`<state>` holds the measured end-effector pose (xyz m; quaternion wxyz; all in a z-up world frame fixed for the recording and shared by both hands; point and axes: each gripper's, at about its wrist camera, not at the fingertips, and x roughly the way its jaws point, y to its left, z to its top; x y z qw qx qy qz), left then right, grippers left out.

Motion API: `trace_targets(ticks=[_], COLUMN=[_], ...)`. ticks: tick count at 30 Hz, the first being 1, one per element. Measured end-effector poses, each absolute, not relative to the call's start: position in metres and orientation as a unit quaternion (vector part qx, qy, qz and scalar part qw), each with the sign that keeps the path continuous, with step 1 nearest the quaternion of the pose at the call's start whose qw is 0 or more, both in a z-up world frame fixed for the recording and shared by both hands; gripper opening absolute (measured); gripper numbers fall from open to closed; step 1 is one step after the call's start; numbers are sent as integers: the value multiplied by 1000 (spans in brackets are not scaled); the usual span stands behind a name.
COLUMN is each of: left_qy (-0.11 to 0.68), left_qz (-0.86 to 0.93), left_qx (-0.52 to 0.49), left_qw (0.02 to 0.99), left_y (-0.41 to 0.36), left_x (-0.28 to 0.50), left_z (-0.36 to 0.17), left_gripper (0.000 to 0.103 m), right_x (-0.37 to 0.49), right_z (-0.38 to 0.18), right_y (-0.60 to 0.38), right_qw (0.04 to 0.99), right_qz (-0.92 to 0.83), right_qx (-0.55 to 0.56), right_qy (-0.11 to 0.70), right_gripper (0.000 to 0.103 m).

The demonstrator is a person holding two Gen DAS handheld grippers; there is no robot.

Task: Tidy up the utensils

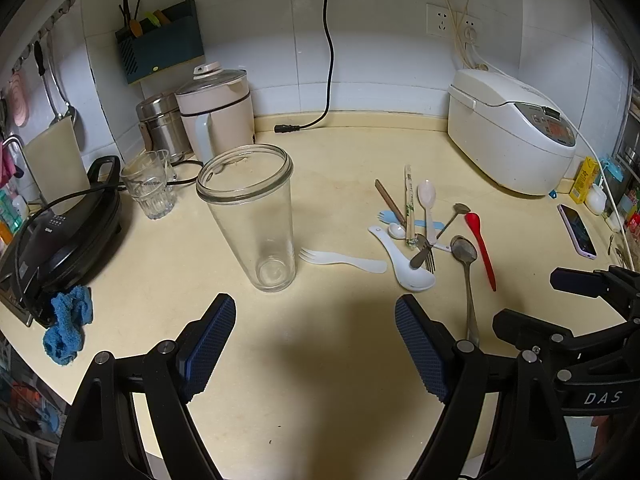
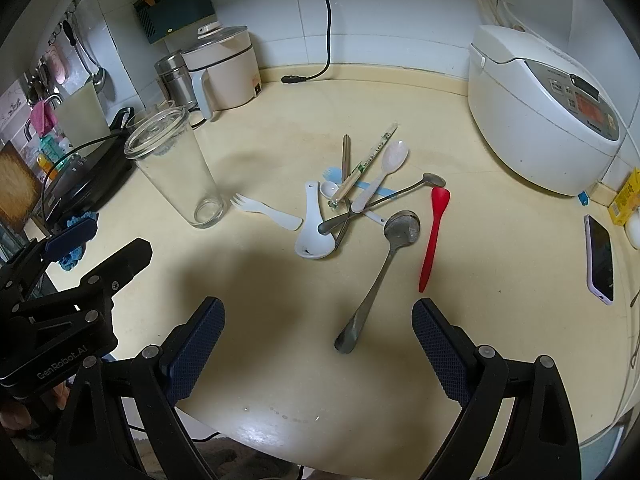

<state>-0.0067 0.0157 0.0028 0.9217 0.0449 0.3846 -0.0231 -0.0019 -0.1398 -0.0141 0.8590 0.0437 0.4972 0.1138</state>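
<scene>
Both wrist views: jaws wide, holding nothing.

Claws: you have two, the left claw point(image 1: 316, 344) and the right claw point(image 2: 318, 352), each with two fingers spread apart.
Tall glass jars: one point(image 1: 256, 216), upright on the desk point(image 1: 320, 360).
Small glass tumblers: you can count two point(image 1: 150, 184), one behind the other.
Metal spoons: two, a large spoon point(image 2: 384, 264) and a small spoon point(image 2: 384, 200).
White plastic forks: one point(image 1: 344, 259).
Red spoons: one point(image 2: 434, 232).
White ceramic soup spoons: one point(image 2: 314, 228).
Pale pink spoons: one point(image 2: 386, 170).
Rice cookers: one point(image 2: 536, 116).
Phones: one point(image 2: 600, 258).
</scene>
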Motion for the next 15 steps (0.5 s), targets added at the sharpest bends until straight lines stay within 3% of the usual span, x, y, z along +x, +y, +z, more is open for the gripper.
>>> trace_targets(ticks=[15], left_qy=[378], left_qz=[-32], left_qx=[41], left_qw=[925], left_y=[26], left_x=[6], left_z=[-5], left_gripper=[85], right_x=[8], right_z=[-23], right_y=[-142], right_qw=[851], right_qz=[111], right_qx=[51], right_qy=[511], right_gripper=[95])
